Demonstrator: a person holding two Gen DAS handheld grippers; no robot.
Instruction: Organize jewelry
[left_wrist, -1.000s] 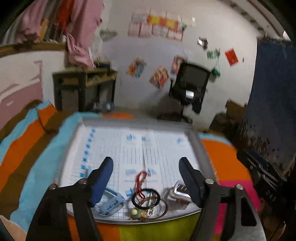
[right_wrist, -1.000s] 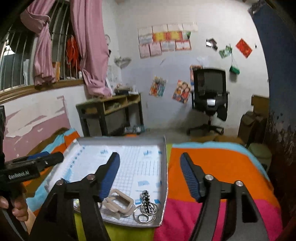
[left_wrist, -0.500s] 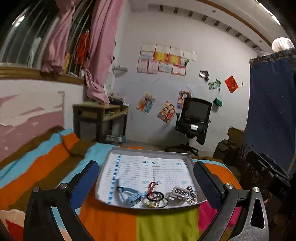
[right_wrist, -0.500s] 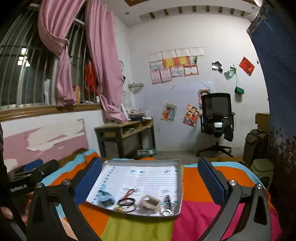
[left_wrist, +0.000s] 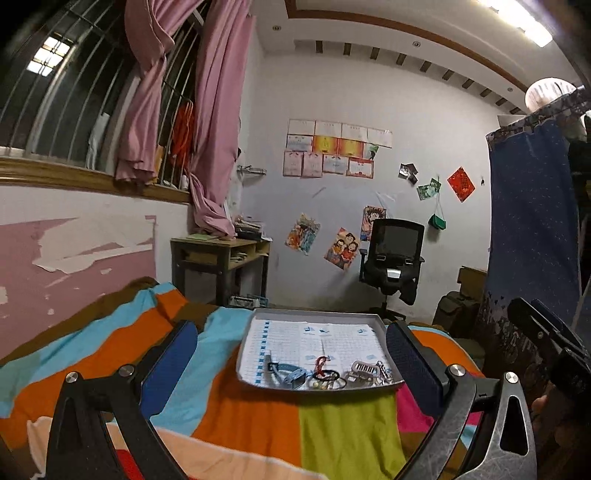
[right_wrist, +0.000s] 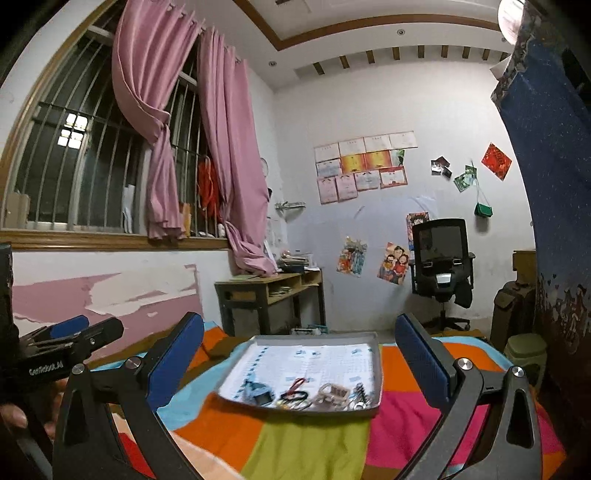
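While both claws hang apart and empty, left claw (left_wrist: 291, 369) and right claw (right_wrist: 299, 363), small jewelry lies along the near edge of a shallow grey tray with grid-paper lining (left_wrist: 380, 325) on a striped bed cover (left_wrist: 236, 413): blue watch-like band (left_wrist: 286, 373), black ring with red cord (left_wrist: 325, 374), pale rectangular clip (left_wrist: 364, 367), metal key rings (right_wrist: 360, 400). Light, slippery items; probably best pinched at rims.

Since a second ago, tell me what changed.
Both grippers, left and right, pulled back and up from the tray and opened wider; neither took anything. The jewelry stays bunched along the tray's near edge on the blanket.
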